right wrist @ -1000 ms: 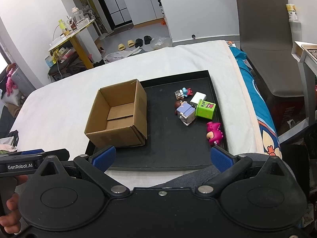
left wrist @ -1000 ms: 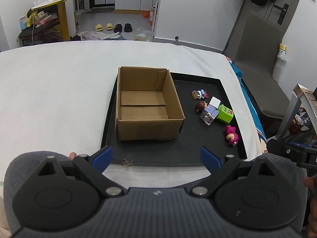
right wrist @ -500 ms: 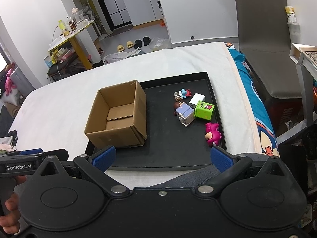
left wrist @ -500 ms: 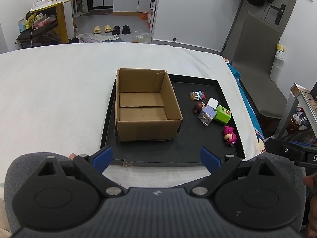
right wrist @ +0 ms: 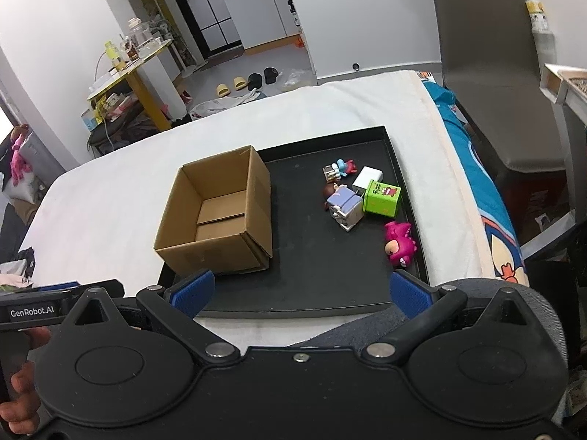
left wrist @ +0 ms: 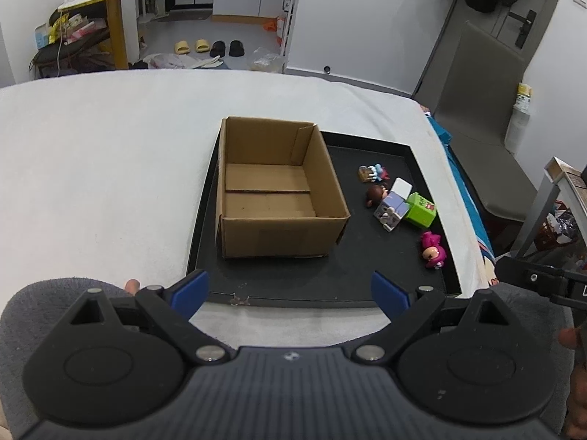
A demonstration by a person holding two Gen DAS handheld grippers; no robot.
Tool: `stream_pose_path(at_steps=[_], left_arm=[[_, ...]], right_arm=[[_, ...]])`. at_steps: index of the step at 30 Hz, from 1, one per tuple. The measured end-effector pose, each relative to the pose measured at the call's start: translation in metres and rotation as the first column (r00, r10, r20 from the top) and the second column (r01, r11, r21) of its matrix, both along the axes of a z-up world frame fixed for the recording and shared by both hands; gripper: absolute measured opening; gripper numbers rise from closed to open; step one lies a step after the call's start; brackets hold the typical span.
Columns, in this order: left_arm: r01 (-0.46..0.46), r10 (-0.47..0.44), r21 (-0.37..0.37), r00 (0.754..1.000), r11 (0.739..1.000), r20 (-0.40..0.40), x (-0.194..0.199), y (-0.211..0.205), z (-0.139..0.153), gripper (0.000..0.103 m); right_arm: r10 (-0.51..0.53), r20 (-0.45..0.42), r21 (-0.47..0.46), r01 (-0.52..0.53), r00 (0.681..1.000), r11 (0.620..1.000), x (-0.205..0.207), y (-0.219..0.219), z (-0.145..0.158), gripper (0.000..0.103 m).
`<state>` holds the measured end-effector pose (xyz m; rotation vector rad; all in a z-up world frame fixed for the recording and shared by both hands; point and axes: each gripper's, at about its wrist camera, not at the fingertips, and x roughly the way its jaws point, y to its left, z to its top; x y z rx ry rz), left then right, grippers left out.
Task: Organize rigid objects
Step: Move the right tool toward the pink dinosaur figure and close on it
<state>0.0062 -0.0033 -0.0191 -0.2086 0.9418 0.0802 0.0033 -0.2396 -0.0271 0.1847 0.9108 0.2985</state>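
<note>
An open, empty cardboard box stands on the left part of a black tray. On the tray's right part lie a green cube, a lilac block figure, a white block, a brown-haired figure, a small blue-and-red figure and a pink figure. My left gripper is open and empty before the tray's near edge. My right gripper is open and empty, also before the near edge.
The tray lies on a white cloth-covered table. A grey chair stands beyond the table's right side, with a blue patterned cloth along that edge. The other gripper's handle shows at each view's side.
Both views have drawn back and up a little, so the tray and box look slightly smaller and farther. Nothing on the tray has moved.
</note>
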Motion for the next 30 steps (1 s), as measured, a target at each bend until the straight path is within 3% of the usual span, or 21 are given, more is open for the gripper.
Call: stream_pose_path(at_steps=[26, 30], left_arm=[[-0.108, 0.108, 0.013, 0.994, 0.994, -0.023, 0.048, 0.048, -0.027, 0.093], [-0.161, 0.162, 0.026, 0.987, 0.987, -0.021, 0.055, 0.056, -0.03, 0.091]], right_arm=[[-0.088, -0.006, -0.016, 0.088, 0.996, 0.996, 0.049, -0.012, -0.027, 0.102], [-0.109, -0.016, -0.018, 0.109, 0.994, 0.994, 0.056, -0.016, -0.033, 0.101]])
